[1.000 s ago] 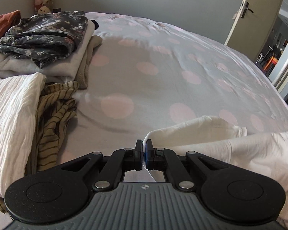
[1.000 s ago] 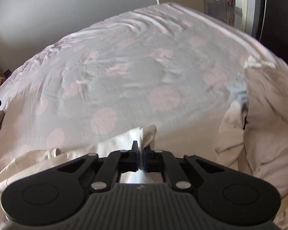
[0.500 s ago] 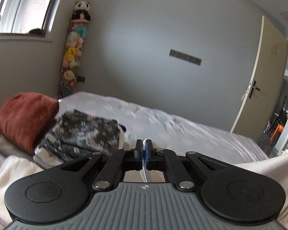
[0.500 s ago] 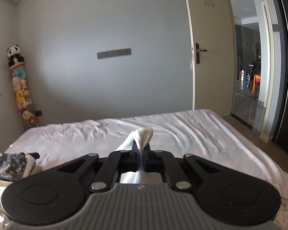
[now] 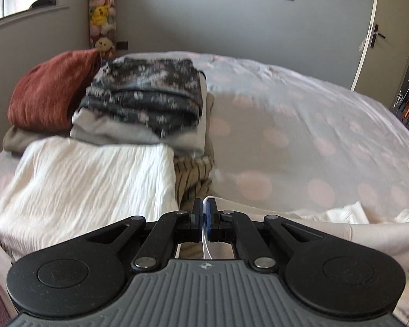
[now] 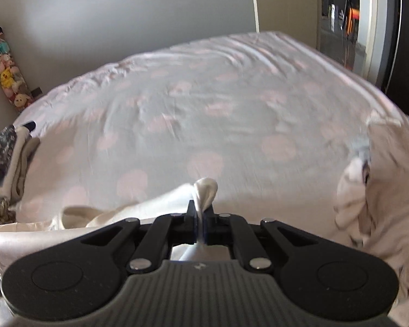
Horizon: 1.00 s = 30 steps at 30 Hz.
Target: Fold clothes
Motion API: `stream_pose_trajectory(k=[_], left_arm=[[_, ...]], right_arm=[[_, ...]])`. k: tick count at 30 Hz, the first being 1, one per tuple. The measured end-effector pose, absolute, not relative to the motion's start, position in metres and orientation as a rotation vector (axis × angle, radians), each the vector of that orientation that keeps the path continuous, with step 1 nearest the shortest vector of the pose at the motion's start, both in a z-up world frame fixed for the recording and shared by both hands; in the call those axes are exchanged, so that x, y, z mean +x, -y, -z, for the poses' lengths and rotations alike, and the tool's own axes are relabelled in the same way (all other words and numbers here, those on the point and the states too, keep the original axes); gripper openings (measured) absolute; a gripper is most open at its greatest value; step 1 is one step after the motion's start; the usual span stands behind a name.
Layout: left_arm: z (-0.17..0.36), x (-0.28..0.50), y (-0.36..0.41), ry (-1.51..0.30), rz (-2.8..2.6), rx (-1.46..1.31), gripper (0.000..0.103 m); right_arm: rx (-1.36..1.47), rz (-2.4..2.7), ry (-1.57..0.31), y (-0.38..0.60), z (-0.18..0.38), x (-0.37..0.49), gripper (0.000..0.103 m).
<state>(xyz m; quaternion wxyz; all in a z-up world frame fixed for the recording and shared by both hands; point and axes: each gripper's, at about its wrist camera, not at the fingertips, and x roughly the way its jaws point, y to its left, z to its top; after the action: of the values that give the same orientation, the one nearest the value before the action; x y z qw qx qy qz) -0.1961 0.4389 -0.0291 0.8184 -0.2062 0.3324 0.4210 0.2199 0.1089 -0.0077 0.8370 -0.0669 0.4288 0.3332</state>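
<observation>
Landmark: the bed [image 5: 300,125], covered by a pale sheet with pink dots.
Cushion [image 5: 49,90]: rust red, at the bed's far left corner, against the wall.
Stack [image 5: 147,103]: folded clothes on the bed's left side, just right of the cushion; a dark floral piece lies on top of pale ones, blurred.
White cloth [image 5: 81,182]: crinkled, folded, on the bed's near left edge, in front of the stack.
Striped piece [image 5: 191,174]: tan with dark lines, bunched at the white cloth's right edge, below the stack.
Left gripper [image 5: 204,215]: low over the bed's near edge; its jaws are pressed together on a thin white edge of the garment [image 5: 368,231].
Garment: cream, spread along the bed's near edge, running right from the left gripper in the left wrist view and left from the right gripper in the right wrist view.
Right gripper [image 6: 200,218]: low over the bed's near edge; its jaws are clamped on a bunched fold of the garment, whose tip sticks up past them.
Pile [image 6: 381,190]: pale crumpled clothes on the bed's right side, blurred.
Door [image 5: 387,27]: beyond the bed's far right corner.
</observation>
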Motion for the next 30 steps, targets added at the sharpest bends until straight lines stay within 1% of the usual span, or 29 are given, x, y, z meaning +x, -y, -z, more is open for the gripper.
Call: stream_pose_trajectory(k=[5,8,10,11,12,13,14,15,17,18,19,20,22,23,25,26,27,30], left_arm=[[0.065,-0.2,-0.422,-0.819,-0.895,-0.444,0.002],[0.073,-0.2,-0.417,-0.854,-0.891,-0.456,0.002],[0.071,-0.202,-0.414,-0.858,-0.891,-0.462,0.004],[0.069,-0.204,-0.413,-0.855,-0.891,-0.462,0.004],[0.066,-0.205,-0.412,-0.853,-0.891,-0.462,0.009],[0.062,-0.206,-0.411,-0.843,-0.895,-0.465,0.015],[0.058,-0.208,-0.41,-0.83,-0.9,-0.466,0.018],[0.052,-0.209,-0.409,-0.813,-0.906,-0.465,0.024],[0.039,-0.21,-0.406,-0.773,-0.911,-0.45,0.031],[0.032,-0.209,-0.403,-0.753,-0.911,-0.438,0.039],[0.025,-0.208,-0.4,-0.728,-0.905,-0.419,0.049],[0.019,-0.205,-0.396,-0.707,-0.893,-0.397,0.052],[0.01,-0.197,-0.388,-0.681,-0.857,-0.351,0.052],[0.01,-0.193,-0.385,-0.675,-0.835,-0.334,0.053],[0.012,-0.186,-0.379,-0.665,-0.789,-0.301,0.053],[0.013,-0.182,-0.375,-0.659,-0.766,-0.284,0.053],[0.014,-0.179,-0.372,-0.654,-0.743,-0.268,0.054],[0.017,-0.168,-0.362,-0.638,-0.674,-0.219,0.059]], right_arm=[[-0.147,-0.684,-1.033,-0.079,0.056,0.203,0.005],[-0.135,-0.699,-1.084,-0.072,0.071,0.195,0.006],[-0.162,-0.719,-1.076,-0.073,0.073,0.188,0.009],[-0.179,-0.727,-1.062,-0.073,0.073,0.184,0.014],[-0.184,-0.745,-1.045,-0.072,0.071,0.181,0.021],[-0.178,-0.771,-1.03,-0.07,0.068,0.178,0.029],[-0.169,-0.794,-1.009,-0.067,0.065,0.174,0.045],[-0.162,-0.814,-0.978,-0.064,0.06,0.171,0.055],[-0.171,-0.837,-0.907,-0.06,0.049,0.162,0.062],[-0.184,-0.839,-0.866,-0.059,0.044,0.158,0.066],[-0.198,-0.84,-0.824,-0.057,0.039,0.153,0.07],[-0.208,-0.839,-0.773,-0.056,0.034,0.149,0.076],[-0.224,-0.834,-0.655,-0.053,0.026,0.139,0.077],[-0.228,-0.837,-0.588,-0.052,0.023,0.135,0.079],[-0.216,-0.853,-0.469,-0.049,0.017,0.128,0.087],[-0.205,-0.863,-0.422,-0.046,0.015,0.125,0.094],[-0.202,-0.873,-0.399,-0.046,0.013,0.123,0.096],[-0.233,-0.883,-0.373,-0.052,0.009,0.121,0.099]])
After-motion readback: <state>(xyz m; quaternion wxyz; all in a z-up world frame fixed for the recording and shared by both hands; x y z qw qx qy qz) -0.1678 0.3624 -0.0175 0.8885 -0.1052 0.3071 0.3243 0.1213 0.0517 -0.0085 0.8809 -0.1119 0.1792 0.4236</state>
